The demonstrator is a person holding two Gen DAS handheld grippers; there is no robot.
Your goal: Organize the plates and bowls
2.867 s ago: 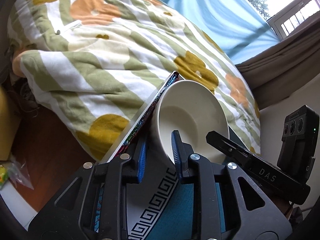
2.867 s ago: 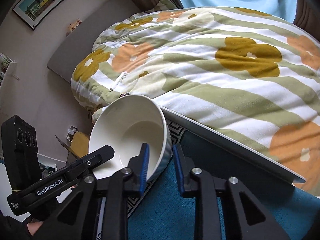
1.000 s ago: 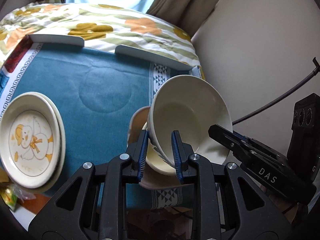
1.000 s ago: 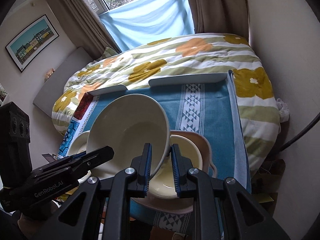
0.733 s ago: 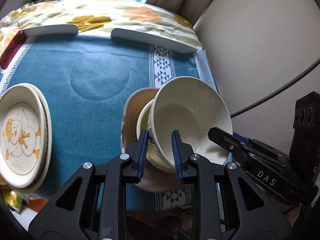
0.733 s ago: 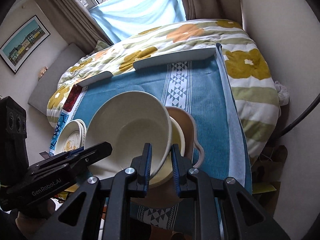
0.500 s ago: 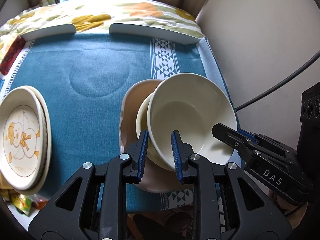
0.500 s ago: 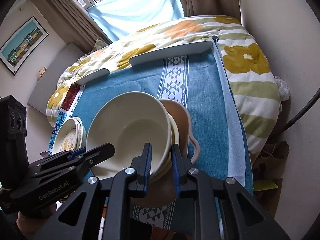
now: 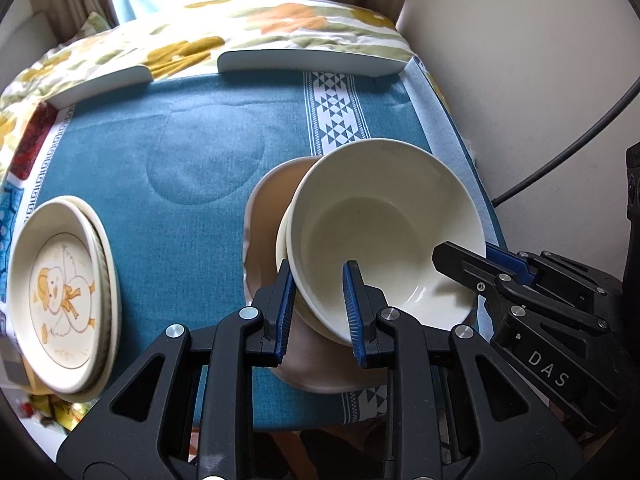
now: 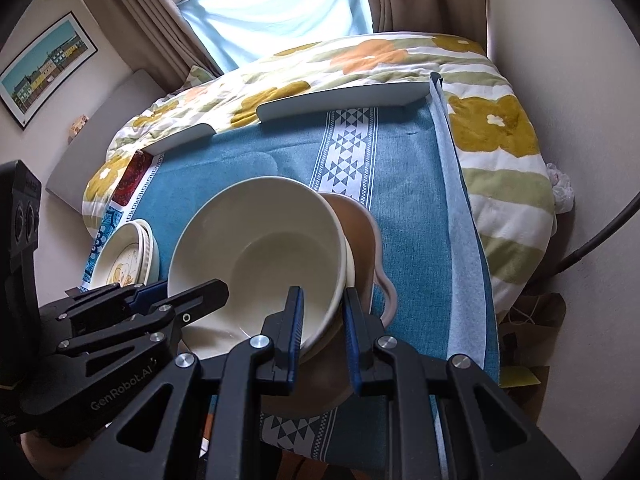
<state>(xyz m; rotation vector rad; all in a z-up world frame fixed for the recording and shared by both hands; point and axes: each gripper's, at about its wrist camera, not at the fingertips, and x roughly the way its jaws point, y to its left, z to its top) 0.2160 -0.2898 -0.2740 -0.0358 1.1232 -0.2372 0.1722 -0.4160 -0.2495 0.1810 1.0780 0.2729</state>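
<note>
Taking the teal woven tablecloth with its white geometric band (image 9: 192,168) as the landmark: at its left edge sits a short stack of cream round ceramic plates, the top one printed with a yellow duck (image 9: 60,292); the stack also shows small at the cloth's left edge in the right wrist view (image 10: 124,256).

Toward the cloth's right side, beside the white patterned band, stands a pale pink dish with a looped handle (image 9: 268,216), its handle curling over the cloth in the right wrist view (image 10: 386,280). Nested in it is a cream shallow bowl (image 9: 285,240), of which only a rim sliver shows. On top of that sits the large cream round ceramic bowl (image 9: 384,224), seen again from the other side (image 10: 260,240), slightly tilted.

The left gripper (image 9: 318,304) is clenched on this large bowl's near-left rim, one blue pad outside the wall and one inside. The right gripper (image 10: 322,320) is clenched on the bowl's near-right rim in the same way. Each gripper appears in the other's view, at the bowl's far rim.

Past the cloth's far edge lie two white curved boards (image 9: 304,60), and beyond them a green-striped quilt with yellow and orange flowers (image 10: 400,56).
</note>
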